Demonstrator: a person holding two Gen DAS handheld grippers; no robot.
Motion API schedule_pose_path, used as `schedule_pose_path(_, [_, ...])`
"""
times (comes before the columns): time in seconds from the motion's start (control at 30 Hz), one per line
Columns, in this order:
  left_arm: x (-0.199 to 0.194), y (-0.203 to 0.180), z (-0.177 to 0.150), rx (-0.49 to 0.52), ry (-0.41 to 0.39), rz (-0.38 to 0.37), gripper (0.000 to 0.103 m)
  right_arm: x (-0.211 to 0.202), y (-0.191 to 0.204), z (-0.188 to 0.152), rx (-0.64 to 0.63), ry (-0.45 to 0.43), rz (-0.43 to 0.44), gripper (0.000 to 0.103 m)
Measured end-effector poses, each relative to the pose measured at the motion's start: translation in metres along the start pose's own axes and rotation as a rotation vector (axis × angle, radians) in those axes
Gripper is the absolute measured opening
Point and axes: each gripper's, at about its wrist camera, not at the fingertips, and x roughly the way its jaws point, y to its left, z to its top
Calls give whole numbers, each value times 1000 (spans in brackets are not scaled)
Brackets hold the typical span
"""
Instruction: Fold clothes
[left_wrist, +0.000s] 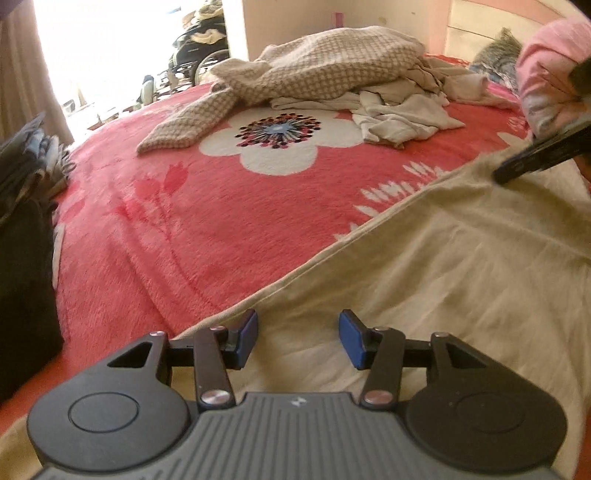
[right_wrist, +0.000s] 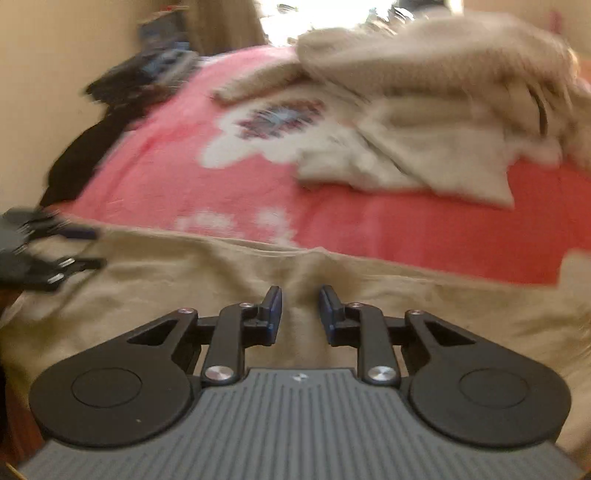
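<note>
A beige garment lies spread flat on the near part of a red flowered blanket. My left gripper is open and empty, low over the garment near its far edge. My right gripper is open and empty over the same garment, with a ridge of cloth between its fingers; the view is blurred. Each gripper shows in the other's view: the right one at the far right, the left one at the left edge.
A heap of unfolded clothes, with a checked sweater and pale garments, lies at the far side of the bed. Dark folded clothes are stacked at the left edge. A pink bundle sits far right.
</note>
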Motion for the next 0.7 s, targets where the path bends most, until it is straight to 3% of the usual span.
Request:
schedule_pose_path(0.03, [0,1,-1,-12,-1,8,51,12,-13,-1,59,-4,-16,20])
schedule_pose_path(0.1, [-3,2,-2,-21,-3,25,51,27,-43,-3,240,-75,47,15])
schedule_pose_path(0.17, [-5,2,-4,-25,-1,42,51,28,-55,1,334,-123,32,15])
schedule_pose_path(0.27, [-5,4,-4,-47,6,48,51,10,-62,2,351,-205,-219,19])
schedule_pose_path(0.37, [-5,6,-5,-66,9,47,51,-36,-84,-14,506,-294,-313,19])
schedule_pose_path(0.5, [-4,7,-4,-79,15,49,52,-92,-91,-48,628,-355,-516,32])
schedule_pose_path(0.6, [-4,5,-3,-84,22,50,52,-116,-102,-86,834,-371,-499,46])
schedule_pose_path(0.7, [-5,6,-2,-96,32,52,52,-123,-109,-117,992,-395,-442,46])
